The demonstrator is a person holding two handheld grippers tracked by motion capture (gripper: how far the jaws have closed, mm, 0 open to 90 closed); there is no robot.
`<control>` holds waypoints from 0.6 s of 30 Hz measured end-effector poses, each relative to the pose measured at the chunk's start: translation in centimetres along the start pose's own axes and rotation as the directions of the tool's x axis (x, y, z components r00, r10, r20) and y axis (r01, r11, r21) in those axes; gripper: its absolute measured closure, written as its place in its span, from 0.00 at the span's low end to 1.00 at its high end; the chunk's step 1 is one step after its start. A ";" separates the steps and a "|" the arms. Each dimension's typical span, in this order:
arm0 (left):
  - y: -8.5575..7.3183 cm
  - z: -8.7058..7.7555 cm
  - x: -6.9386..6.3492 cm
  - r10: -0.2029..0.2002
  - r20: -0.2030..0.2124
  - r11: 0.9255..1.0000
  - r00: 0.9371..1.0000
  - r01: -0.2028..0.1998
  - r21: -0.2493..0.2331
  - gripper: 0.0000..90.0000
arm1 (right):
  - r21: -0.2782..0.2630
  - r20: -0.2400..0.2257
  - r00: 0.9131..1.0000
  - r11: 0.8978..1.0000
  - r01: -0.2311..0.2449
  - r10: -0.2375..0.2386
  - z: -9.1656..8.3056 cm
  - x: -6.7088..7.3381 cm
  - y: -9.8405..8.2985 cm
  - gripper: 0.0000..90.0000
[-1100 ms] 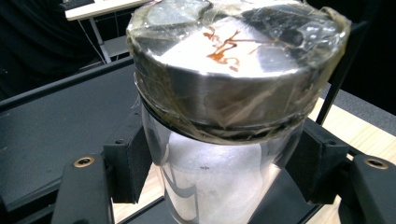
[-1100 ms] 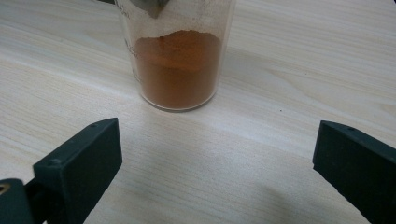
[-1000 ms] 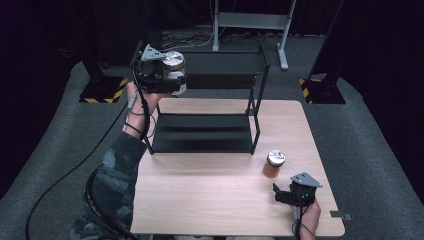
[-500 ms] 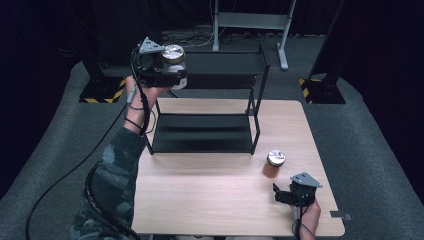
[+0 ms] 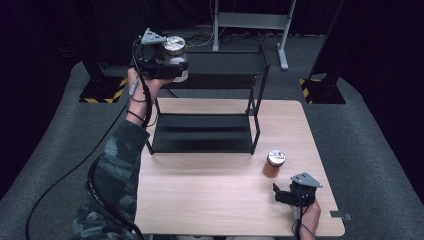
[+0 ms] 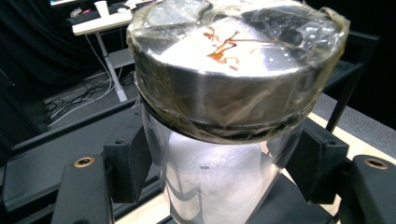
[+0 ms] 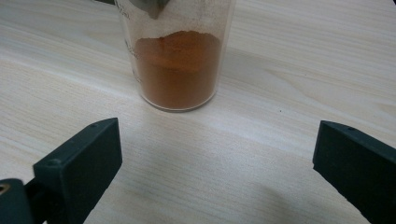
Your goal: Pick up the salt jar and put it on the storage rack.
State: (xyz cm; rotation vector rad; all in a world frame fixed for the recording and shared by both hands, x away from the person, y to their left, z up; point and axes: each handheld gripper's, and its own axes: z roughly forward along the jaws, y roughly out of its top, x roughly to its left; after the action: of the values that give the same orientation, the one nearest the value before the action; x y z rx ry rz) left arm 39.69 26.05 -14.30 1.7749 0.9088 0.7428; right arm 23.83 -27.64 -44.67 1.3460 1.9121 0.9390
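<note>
Wooden table (image 5: 210, 200) is carrying a black two-tier rack (image 5: 205, 135). Left gripper (image 5: 167, 62) is clamping a silver-lidded jar of white powder (image 6: 219, 177) – raised at the rack's top-left corner. Right gripper (image 5: 287, 195) is sitting with jaws wide apart, empty, just beside the orange spice jar (image 7: 175, 60) standing upright.
</note>
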 end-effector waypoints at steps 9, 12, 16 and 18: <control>1.2 1.3 -0.2 0.001 -0.034 1.000 0.999 0.000 0.015 0.34 | 0.002 0.001 1.000 1.000 0.003 -0.003 0.0 0.0 0.0 0.00; 1.3 1.9 -0.2 0.006 -0.045 1.000 0.999 -0.005 0.016 0.34 | 0.003 0.001 1.000 1.000 0.004 -0.004 0.0 0.1 0.0 0.00; 1.6 2.7 -0.1 0.009 -0.065 1.000 0.998 -0.008 0.023 0.34 | 0.005 0.000 1.000 1.000 0.006 -0.006 0.0 0.0 0.1 0.00; 1.7 3.0 -0.1 0.010 -0.075 1.000 0.997 -0.008 0.027 0.34 | 0.006 -0.001 1.000 1.000 0.007 -0.007 0.0 0.0 0.1 0.00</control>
State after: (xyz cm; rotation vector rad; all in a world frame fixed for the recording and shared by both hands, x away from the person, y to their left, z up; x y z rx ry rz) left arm 42.48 24.09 -13.70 1.7855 0.9650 0.8114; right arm 23.91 -27.57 -44.61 1.3420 1.9201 0.9315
